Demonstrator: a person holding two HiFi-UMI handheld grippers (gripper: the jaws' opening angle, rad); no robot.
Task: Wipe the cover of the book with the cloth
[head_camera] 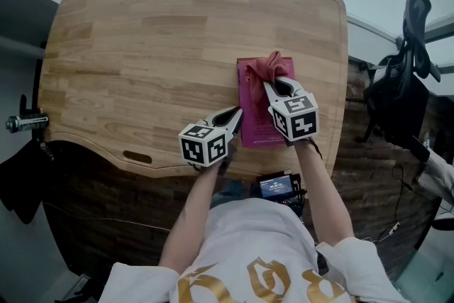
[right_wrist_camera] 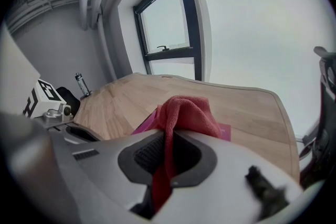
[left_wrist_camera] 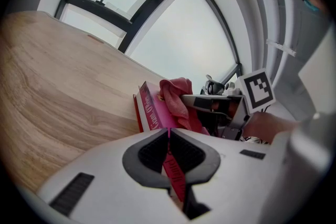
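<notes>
Ok, book point(head_camera: 255, 117) lies flat on the wooden table point(head_camera: 142, 53), near its right front corner, magenta cover up, spine on the left. Cloth point(head_camera: 273, 67) is red, bunched into a lump, sitting on the far end of the cover.

Right gripper point(head_camera: 278, 86): jaws pinched tight on the cloth. A fold runs down between the pads, and the rest bulges out past the tips and touches the cover.

Left gripper point(head_camera: 236, 113): comes in from the left at the book's near-left edge, jaws closed on a thin magenta edge of the book. Printed lettering shows on that strip, too blurred to read. Looks like the cover edge, can't tell if pages are in the bite too.

The two grippers are close together, right one further up the book than the left.

Small device with a lit screen point(head_camera: 275, 186) sits just off the table's near edge, at the person's waist. Office chair point(head_camera: 411, 81) stands off to the right, well clear of the table.
</notes>
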